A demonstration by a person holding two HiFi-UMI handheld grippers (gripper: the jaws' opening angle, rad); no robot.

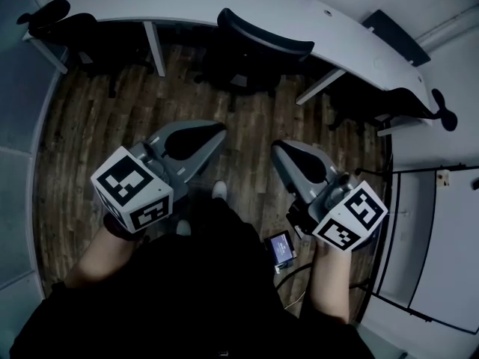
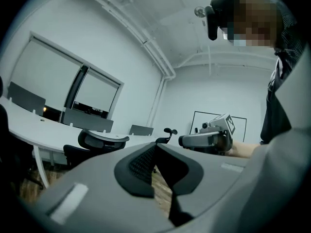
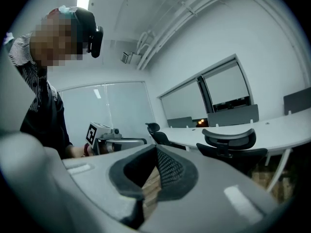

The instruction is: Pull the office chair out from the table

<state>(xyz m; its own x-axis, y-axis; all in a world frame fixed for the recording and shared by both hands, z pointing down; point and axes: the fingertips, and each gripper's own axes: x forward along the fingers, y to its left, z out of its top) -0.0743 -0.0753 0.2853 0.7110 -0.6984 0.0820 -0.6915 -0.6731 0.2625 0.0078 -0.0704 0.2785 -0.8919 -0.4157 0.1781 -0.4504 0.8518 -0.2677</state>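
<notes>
Holding left tongs [image 1: 215,132] and right tongs [image 1: 278,149] clenched, empty, short of the office chair [image 1: 254,58] ahead, probably heavy yet free-rolling, stiff headrest [image 1: 266,37] offering the likeliest grip.

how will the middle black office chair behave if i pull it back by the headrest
It would probably roll back easily: the office chair stands on a smooth wooden floor, though its wheels are too dark to see. The headrest sits high on a narrow neck, so pulling there may swivel or tilt it first.
</notes>
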